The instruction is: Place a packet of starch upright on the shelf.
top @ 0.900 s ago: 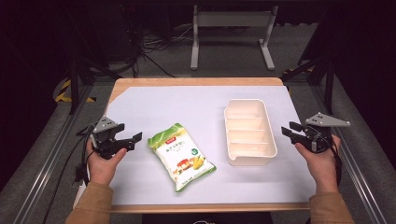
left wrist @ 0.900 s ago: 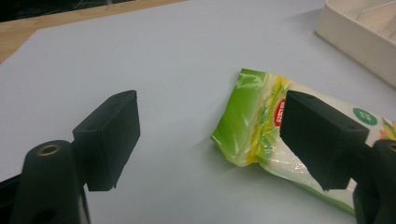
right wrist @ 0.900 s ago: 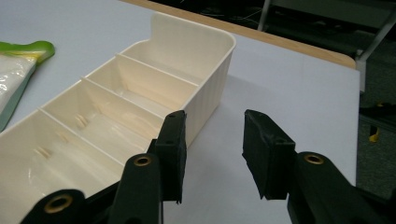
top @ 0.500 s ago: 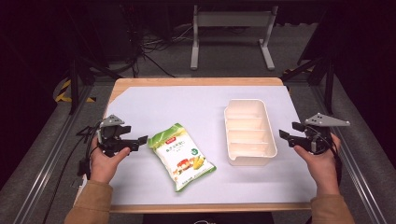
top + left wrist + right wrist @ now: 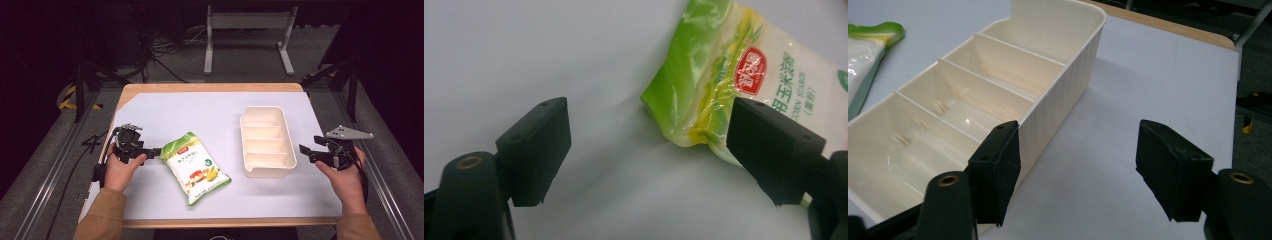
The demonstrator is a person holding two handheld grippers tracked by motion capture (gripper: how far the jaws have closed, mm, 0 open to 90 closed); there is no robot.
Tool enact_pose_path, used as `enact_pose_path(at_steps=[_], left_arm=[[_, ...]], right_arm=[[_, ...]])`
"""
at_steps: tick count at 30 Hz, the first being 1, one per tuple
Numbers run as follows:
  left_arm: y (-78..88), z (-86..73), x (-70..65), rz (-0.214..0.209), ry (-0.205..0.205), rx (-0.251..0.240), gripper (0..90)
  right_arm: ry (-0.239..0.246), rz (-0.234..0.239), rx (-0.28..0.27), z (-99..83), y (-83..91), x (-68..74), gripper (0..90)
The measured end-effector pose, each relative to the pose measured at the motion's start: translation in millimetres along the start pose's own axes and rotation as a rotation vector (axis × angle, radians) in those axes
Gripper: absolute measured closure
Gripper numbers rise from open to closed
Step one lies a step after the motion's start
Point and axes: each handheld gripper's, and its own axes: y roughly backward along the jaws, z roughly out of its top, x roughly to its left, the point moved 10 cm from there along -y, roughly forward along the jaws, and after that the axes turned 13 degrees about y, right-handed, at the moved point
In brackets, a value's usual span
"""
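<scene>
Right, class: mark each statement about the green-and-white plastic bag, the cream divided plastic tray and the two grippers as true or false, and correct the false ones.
1. The green-and-white plastic bag lies flat on the white table cover. True.
2. The bag lies inside the cream divided plastic tray. False: it lies on the cover, left of the tray, apart from it.
3. The left gripper is clamped on the bag. False: its jaws stand open at the bag's near corner.
4. The tray's compartments are empty. True.
5. The right gripper holds the tray's wall. False: its jaws are open, beside the tray.
</scene>
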Motion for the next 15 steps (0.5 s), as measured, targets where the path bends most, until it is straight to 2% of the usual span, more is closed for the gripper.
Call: enact_pose_path(at_steps=[3, 12, 15], left_arm=[[-5.3, -1.4, -0.3, -0.015, 0.000, 0.015, 17.9], [-24.1, -9.9, -9.2, -0.100, 0.021, 0.077, 15.9], [-27.9, -10.3, -12.7, -0.111, 0.026, 0.083, 16.3]], right_arm=[[0.001, 0.001, 0.006, -1.7, -1.6, 0.3, 34.4], [0.010, 0.004, 0.014, -2.1, -3.8, 3.1, 33.6], [0.018, 0.002, 0.015, -3.2, -2.7, 2.0, 33.8]])
